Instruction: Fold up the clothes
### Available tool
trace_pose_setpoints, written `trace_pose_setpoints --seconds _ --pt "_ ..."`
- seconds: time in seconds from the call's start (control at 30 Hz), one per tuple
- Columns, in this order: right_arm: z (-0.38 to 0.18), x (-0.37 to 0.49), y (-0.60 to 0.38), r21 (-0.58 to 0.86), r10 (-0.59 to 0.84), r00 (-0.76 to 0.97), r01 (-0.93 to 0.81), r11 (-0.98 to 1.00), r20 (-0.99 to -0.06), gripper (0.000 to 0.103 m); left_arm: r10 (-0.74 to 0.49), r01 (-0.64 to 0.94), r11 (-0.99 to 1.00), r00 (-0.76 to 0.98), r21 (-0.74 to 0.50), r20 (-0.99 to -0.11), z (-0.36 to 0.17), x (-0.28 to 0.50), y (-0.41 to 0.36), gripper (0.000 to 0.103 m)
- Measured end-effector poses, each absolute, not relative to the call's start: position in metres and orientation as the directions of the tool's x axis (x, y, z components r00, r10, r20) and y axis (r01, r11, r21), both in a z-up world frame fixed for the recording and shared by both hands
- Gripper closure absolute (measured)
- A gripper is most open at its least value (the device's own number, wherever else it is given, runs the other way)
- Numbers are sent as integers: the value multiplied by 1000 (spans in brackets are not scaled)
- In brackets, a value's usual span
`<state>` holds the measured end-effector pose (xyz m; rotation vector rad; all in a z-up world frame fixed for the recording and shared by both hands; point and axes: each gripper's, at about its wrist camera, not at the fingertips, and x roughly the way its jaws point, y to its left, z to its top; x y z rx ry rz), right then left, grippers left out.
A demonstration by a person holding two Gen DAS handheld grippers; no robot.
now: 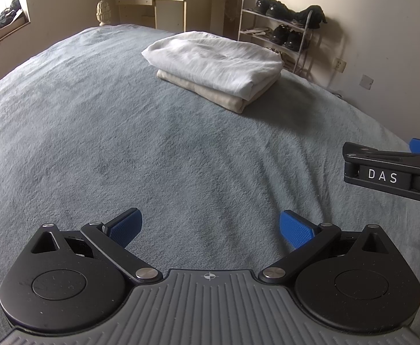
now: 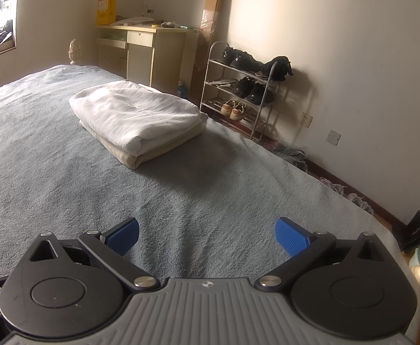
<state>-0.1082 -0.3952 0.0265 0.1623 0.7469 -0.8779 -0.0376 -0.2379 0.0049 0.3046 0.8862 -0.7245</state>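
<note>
On the grey bed cover [image 1: 123,143] we see two folded clothes [image 1: 215,60] stacked at 1 o'clock, left gripper [image 1: 210,230] & right gripper [image 2: 207,235] both spread wide, empty; stack looks done, so next probably needs fresh garment, none visible.

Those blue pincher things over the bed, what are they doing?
A person holds two grippers for folding clothes. The left gripper and right gripper both hover over the grey bedspread, jaws wide open and empty. A folded white garment sits on a folded cream one, so that folding looks finished.
</note>
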Motion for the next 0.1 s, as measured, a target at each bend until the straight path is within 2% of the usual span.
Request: trace_pose_setpoints --seconds 0.1 --pt "26 -108 -395 -165 -638 407 746 645 -653 0 -447 687 725 418 -46 -791 5 -38 -238 0"
